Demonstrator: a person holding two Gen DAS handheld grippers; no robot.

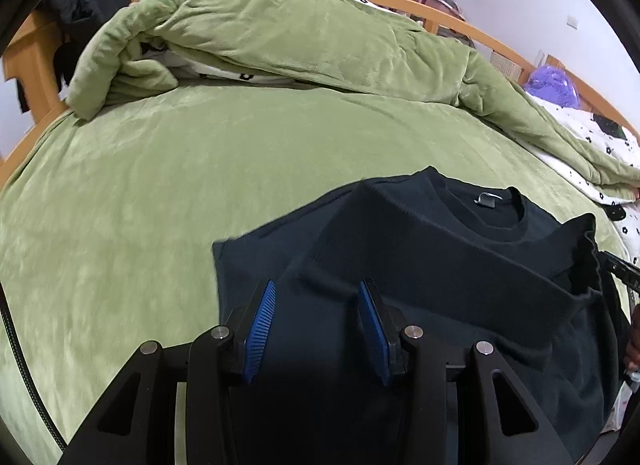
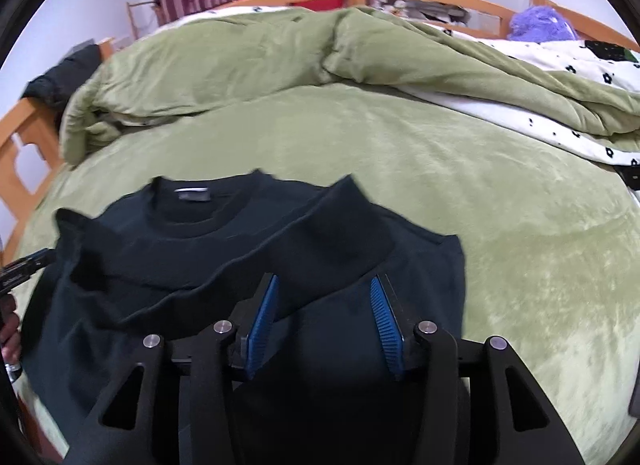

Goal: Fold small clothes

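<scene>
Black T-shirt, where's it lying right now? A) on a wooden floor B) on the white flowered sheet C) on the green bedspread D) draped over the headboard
C: the black T-shirt lies spread on the green bedspread, collar away from the camera, with green fabric showing around its edges in both wrist views.
</scene>
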